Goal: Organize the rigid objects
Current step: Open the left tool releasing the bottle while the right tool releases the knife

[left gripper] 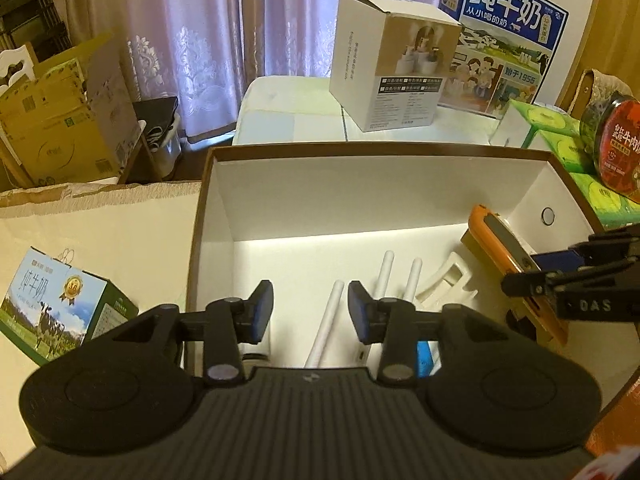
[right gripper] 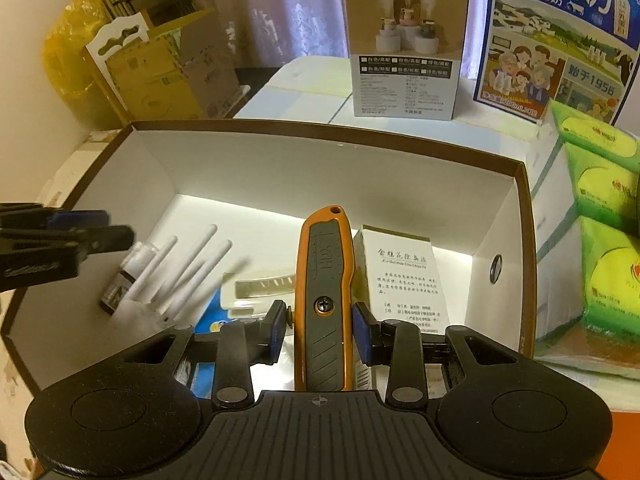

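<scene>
A brown-rimmed white box holds several white sticks, a cream plastic piece, a small dark bottle and a white labelled carton. My right gripper is shut on an orange and grey utility knife and holds it over the box's right side. My left gripper is open and empty above the sticks, and shows in the right wrist view at far left.
A white humidifier box and a blue milk carton stand behind the box. Green tissue packs and a round tin lie right. A small milk carton lies left. Cardboard boxes stand far left.
</scene>
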The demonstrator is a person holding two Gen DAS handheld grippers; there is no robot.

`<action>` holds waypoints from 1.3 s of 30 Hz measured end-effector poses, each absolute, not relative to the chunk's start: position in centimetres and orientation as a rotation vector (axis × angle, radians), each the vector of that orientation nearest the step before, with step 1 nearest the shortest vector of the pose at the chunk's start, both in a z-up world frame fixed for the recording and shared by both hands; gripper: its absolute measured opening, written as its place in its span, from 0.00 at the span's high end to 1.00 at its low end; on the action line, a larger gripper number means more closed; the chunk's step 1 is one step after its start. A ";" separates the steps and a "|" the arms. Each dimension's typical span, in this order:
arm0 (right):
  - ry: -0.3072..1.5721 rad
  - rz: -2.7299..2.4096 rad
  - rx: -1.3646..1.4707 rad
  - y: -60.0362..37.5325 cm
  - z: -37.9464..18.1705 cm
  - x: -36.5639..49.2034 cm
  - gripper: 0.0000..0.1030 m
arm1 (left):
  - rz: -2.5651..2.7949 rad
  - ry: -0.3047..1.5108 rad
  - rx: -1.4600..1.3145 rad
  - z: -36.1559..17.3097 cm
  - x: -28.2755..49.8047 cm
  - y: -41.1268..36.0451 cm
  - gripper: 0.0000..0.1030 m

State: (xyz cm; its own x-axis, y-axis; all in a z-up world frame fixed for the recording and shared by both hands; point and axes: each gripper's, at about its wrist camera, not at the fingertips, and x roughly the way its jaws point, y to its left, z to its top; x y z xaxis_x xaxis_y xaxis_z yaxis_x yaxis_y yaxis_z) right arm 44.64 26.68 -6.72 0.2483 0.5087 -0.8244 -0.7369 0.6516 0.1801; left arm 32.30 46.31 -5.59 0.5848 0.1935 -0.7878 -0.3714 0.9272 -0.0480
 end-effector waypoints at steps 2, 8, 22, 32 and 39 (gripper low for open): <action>0.997 0.847 -0.275 26.8 -6.9 44.7 0.69 | 0.330 0.889 -0.221 -5.4 31.9 46.2 0.63; 0.934 0.851 -0.232 25.9 -5.4 44.5 0.69 | 0.325 0.877 -0.220 -4.6 30.7 45.3 0.55; 0.943 0.866 -0.174 22.2 -3.4 40.5 0.50 | 0.314 0.831 -0.209 -2.3 28.4 42.7 0.43; 0.913 0.842 -0.101 19.2 -1.5 37.9 0.40 | 0.295 0.819 -0.222 -1.4 26.5 39.7 0.43; 0.898 0.852 -0.068 16.8 -0.6 36.2 0.35 | 0.289 0.807 -0.233 -0.4 24.7 36.8 0.43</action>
State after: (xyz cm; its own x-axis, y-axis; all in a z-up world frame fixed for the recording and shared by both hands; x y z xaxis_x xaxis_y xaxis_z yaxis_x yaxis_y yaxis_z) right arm 36.21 16.78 -0.59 0.3271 0.6234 -0.7102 -0.6766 0.6791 0.2845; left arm 24.74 36.83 -0.40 0.6560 0.1638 -0.7368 -0.3402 0.9355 -0.0949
